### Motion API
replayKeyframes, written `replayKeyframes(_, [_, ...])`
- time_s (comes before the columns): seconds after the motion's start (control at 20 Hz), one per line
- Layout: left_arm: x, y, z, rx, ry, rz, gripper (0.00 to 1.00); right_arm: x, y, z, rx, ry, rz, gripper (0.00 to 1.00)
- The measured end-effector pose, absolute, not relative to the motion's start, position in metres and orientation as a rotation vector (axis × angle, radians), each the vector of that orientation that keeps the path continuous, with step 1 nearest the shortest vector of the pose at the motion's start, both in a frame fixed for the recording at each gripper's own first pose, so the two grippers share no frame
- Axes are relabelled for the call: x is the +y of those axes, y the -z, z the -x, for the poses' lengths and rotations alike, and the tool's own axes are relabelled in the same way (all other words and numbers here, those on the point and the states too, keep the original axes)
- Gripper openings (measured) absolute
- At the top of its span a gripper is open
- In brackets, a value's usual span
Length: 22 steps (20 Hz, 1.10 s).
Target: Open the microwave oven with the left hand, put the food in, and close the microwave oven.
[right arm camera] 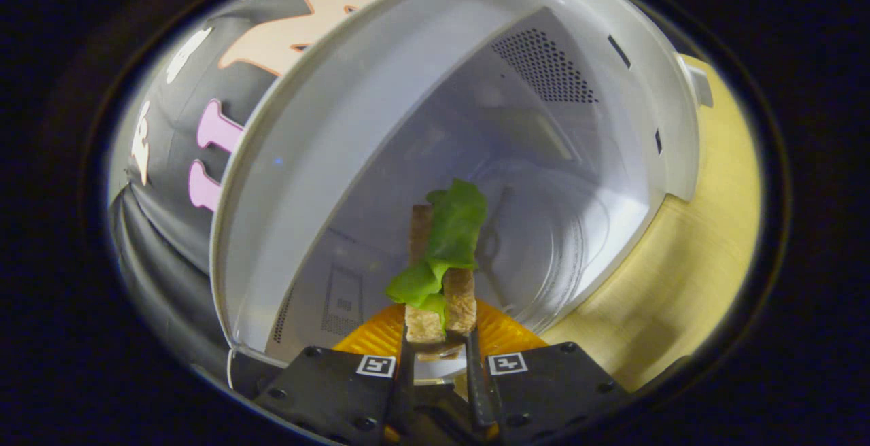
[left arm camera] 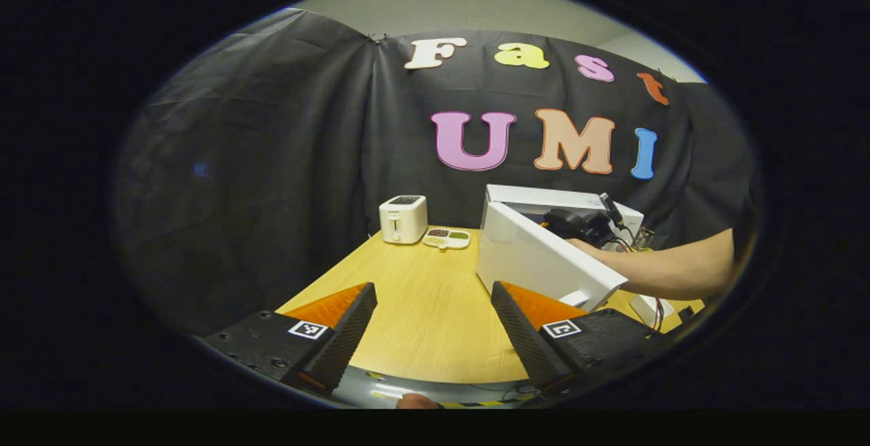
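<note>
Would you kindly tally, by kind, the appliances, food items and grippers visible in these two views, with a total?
Appliances: 2, the microwave with its door open and the toaster.
Food items: 2, the sandwich in the right gripper and the small snack tray on the table.
Grippers: 2, right and left gripper.
Total: 6.

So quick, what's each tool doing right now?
Left tool: open, holding nothing, above the table.
Right tool: shut on the sandwich, at the open microwave.
</note>
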<state>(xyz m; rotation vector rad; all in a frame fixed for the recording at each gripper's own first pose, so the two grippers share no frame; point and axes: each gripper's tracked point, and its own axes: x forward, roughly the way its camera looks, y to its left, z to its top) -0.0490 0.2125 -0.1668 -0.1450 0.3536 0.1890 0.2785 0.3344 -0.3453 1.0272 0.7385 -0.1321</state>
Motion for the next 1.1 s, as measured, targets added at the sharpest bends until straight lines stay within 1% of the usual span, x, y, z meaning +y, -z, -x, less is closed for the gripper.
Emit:
replayKeyframes(0.25, [0.207,0.167,0.043,0.347,-0.172,0.167,0.99,0.330,0.350,-0.287,0.726,0.156,-1.022,0.35])
replayKeyframes(0.3, [0.205,0.169,0.043,0.353,-0.166,0.166,0.99,0.329,0.350,-0.286,0.726,0.160,-1.013,0.27])
replayKeyframes(0.35, [0.205,0.171,0.043,0.354,-0.164,0.167,0.99,0.328,0.352,-0.285,0.732,0.163,-1.007,0.28])
replayKeyframes(0.4, [0.203,0.171,0.043,0.352,-0.159,0.176,0.99,0.328,0.353,-0.284,0.744,0.174,-0.996,0.38])
replayKeyframes(0.45, [0.202,0.170,0.042,0.347,-0.157,0.186,0.99,0.324,0.355,-0.282,0.752,0.187,-0.982,0.31])
replayKeyframes(0.5, [0.202,0.170,0.042,0.342,-0.155,0.196,0.99,0.325,0.358,-0.281,0.765,0.192,-0.965,0.31])
replayKeyframes(0.65, [0.206,0.177,0.045,0.352,-0.164,0.209,0.99,0.321,0.372,-0.271,0.850,0.218,-0.898,0.68])
replayKeyframes(0.75, [0.209,0.177,0.048,0.352,-0.174,0.223,0.99,0.315,0.375,-0.269,0.873,0.237,-0.867,0.82])
replayKeyframes(0.8, [0.211,0.177,0.049,0.353,-0.179,0.227,0.99,0.311,0.375,-0.266,0.886,0.249,-0.839,0.82])
replayKeyframes(0.85, [0.212,0.177,0.050,0.350,-0.183,0.231,0.99,0.309,0.374,-0.265,0.896,0.253,-0.824,0.96])
replayKeyframes(1.05, [0.210,0.177,0.052,0.349,-0.186,0.239,0.96,0.313,0.371,-0.258,0.971,0.267,-0.853,0.97])
replayKeyframes(1.1, [0.209,0.177,0.052,0.348,-0.182,0.239,0.99,0.312,0.373,-0.256,0.991,0.270,-0.855,0.98])
